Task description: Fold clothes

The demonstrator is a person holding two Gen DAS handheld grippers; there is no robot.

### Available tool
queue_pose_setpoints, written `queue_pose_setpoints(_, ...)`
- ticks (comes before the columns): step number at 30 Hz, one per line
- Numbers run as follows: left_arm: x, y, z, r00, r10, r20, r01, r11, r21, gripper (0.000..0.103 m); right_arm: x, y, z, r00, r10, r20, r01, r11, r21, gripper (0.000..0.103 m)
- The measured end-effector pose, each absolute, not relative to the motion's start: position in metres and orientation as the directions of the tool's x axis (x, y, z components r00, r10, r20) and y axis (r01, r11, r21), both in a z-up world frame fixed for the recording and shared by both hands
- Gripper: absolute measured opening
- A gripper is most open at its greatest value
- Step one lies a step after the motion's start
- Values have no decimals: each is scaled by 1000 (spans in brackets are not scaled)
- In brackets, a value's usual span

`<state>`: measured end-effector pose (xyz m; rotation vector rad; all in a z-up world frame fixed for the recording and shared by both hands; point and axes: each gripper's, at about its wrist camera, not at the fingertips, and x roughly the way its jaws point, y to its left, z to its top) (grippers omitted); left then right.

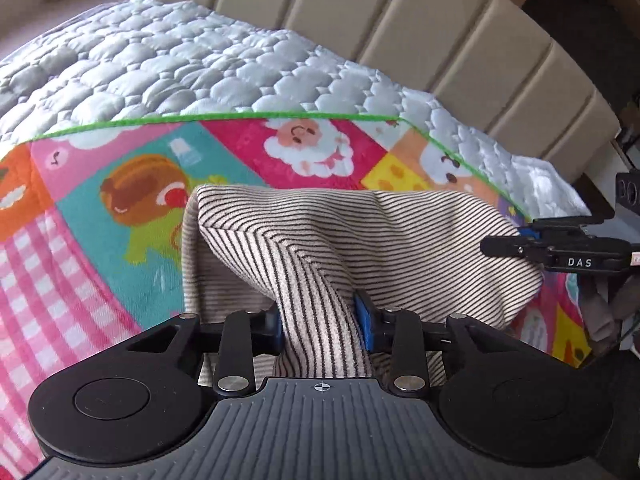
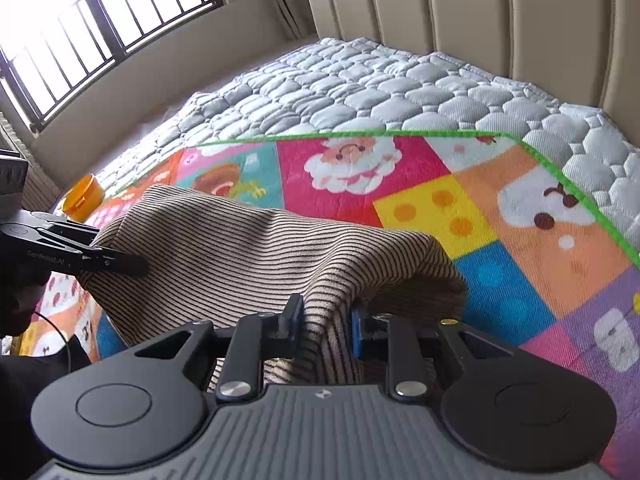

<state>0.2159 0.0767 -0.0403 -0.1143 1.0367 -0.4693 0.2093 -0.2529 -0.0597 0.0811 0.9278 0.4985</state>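
Observation:
A beige garment with thin dark stripes (image 1: pixel 400 232) lies bunched on a colourful cartoon play mat (image 1: pixel 100 280). My left gripper (image 1: pixel 320 320) is shut on a gathered ridge of this cloth, with the blue pads pressing on both sides. In the right wrist view the same garment (image 2: pixel 240 240) rises in a fold, and my right gripper (image 2: pixel 326 322) is shut on its near edge. Each gripper also shows in the other's view: the right gripper (image 1: pixel 520 246) at the garment's right edge, the left gripper (image 2: pixel 116 260) at its left edge. The cloth sags between the two grips.
The mat (image 2: pixel 520 240) has a green border and lies on a pale quilted mattress cover (image 1: pixel 160 72). A beige padded headboard (image 1: pixel 440 40) stands behind the bed. An orange container (image 2: pixel 82 198) sits at the mat's far left. A barred window (image 2: pixel 80 20) is in the wall beyond.

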Motion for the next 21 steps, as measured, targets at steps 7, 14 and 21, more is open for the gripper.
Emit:
queue_pose_setpoints(7,213,94,-94,447,-268,-854,181,961,-207,35,202,-224,-99,495,302,-815,-417,905,82,32)
queue_pose_setpoints(14,211,102,-68,504,-192,-842,122,981,-151,45,202,-260,-91,485,328,-811,-257,940,226,68)
queue_pose_setpoints(21,188,106,-38,554,-357,-752,53,917,-396,58,206,-276,-70,591,386,-708,-217,922,321,103)
